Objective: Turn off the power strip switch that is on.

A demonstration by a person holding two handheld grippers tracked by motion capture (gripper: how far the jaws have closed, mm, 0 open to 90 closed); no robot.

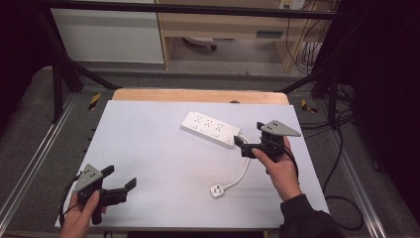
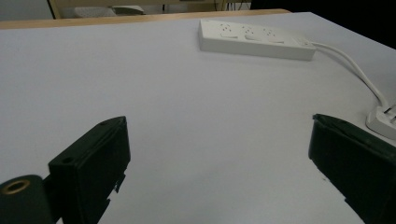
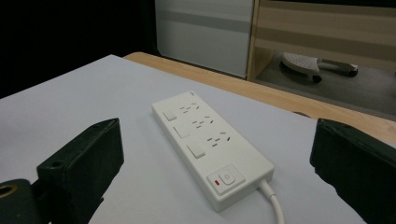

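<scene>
While my right claw (image 1: 243, 144) hangs spread wide at the cord end of the power strip (image 1: 211, 128), nothing is gripped.
The strip lies flat on the bench (image 1: 148, 148), its long axis running away from this claw toward the far left, switch end nearest; I judge the right hand far better placed. My left claw (image 1: 120, 177), also released, sits well apart at the near left. The cord (image 1: 242, 171) curls back to the plug (image 1: 217, 190); nothing blocks the approach.

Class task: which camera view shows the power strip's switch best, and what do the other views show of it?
The right gripper view: the switch sits close and sharp on the power strip, its red mark clear. The high view shows the strip whole but small, its switch barely readable. The left gripper view shows the strip far off, side-on.
</scene>
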